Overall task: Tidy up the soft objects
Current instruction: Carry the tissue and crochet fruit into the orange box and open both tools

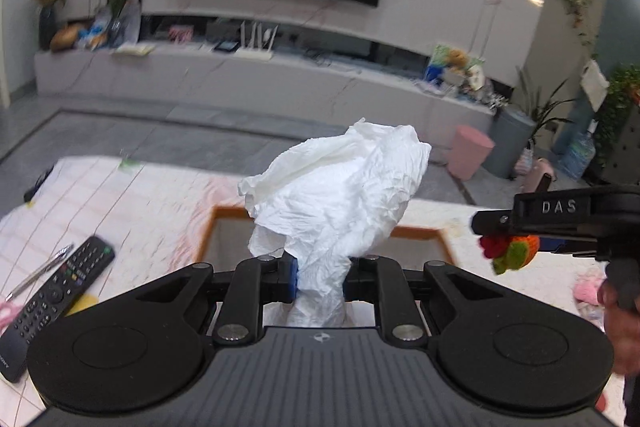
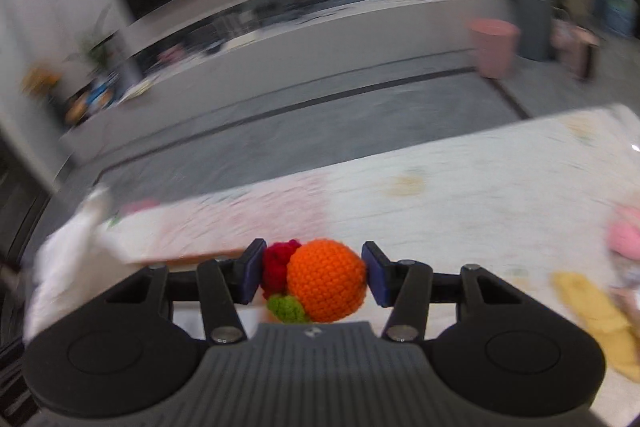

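My left gripper (image 1: 319, 279) is shut on a crumpled white tissue (image 1: 340, 187), held above an orange-rimmed box (image 1: 208, 239) on the table. My right gripper (image 2: 314, 275) is shut on an orange crocheted toy (image 2: 326, 281) with red and green knobs. In the left wrist view the right gripper (image 1: 508, 247) shows at the right with the toy (image 1: 514, 251), beside the box's right side. The tissue shows blurred at the left of the right wrist view (image 2: 76, 259).
A black remote (image 1: 56, 303) and a pen (image 1: 40, 271) lie on the pale tablecloth (image 1: 140, 195) at the left. A yellow cloth (image 2: 596, 315) and a pink soft thing (image 2: 624, 235) lie at the right. A pink bin (image 1: 470, 151) stands on the floor beyond.
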`<action>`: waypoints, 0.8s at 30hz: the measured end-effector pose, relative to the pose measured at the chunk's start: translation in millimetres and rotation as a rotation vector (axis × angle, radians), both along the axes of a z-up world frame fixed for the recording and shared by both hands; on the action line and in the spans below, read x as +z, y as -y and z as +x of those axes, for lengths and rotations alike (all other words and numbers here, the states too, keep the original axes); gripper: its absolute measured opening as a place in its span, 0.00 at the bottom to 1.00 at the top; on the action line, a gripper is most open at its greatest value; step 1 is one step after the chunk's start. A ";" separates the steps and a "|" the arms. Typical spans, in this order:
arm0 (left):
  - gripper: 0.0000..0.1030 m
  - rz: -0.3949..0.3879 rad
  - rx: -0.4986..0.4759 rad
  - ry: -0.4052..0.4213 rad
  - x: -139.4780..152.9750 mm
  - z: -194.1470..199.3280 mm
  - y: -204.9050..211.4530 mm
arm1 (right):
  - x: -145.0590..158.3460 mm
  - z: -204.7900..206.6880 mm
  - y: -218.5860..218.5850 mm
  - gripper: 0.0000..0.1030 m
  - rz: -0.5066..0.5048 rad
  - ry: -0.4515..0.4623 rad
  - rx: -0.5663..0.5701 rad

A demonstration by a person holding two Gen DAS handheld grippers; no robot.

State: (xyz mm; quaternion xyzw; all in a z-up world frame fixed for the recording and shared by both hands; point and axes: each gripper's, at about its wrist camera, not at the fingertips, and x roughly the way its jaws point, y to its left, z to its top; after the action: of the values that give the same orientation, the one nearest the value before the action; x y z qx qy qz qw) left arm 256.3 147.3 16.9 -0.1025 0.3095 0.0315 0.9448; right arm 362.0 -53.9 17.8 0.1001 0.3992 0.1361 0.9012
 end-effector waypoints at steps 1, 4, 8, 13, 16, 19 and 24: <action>0.20 0.000 0.014 -0.022 -4.6 2.3 -5.3 | -1.6 -2.5 -15.3 0.50 -0.007 -0.001 0.036; 0.20 0.007 0.044 -0.086 -16.2 7.3 -15.7 | -11.8 -5.9 -50.7 0.50 -0.038 -0.011 0.106; 0.19 -0.008 0.010 -0.121 -20.6 10.5 -28.1 | -27.8 -4.4 -67.4 0.50 -0.046 -0.044 0.145; 0.22 -0.057 0.009 -0.122 -23.6 14.8 -38.3 | -39.5 -1.3 -63.5 0.50 -0.063 -0.059 0.139; 0.37 -0.034 0.018 -0.122 -25.9 18.9 -37.0 | -43.0 0.9 -62.1 0.50 -0.065 -0.074 0.140; 0.51 -0.048 0.042 -0.149 -29.1 18.9 -37.7 | -41.0 -0.6 -65.0 0.50 -0.077 -0.068 0.147; 0.67 -0.040 0.044 -0.140 -25.0 6.0 -32.5 | -40.2 -3.2 -66.1 0.50 -0.080 -0.069 0.150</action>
State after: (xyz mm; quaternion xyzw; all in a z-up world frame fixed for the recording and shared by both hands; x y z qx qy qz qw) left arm 262.3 179.8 -8.1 -0.1257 0.3730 0.0531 0.9178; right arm 358.8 12.3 -22.3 0.0386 0.4414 0.1837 0.8774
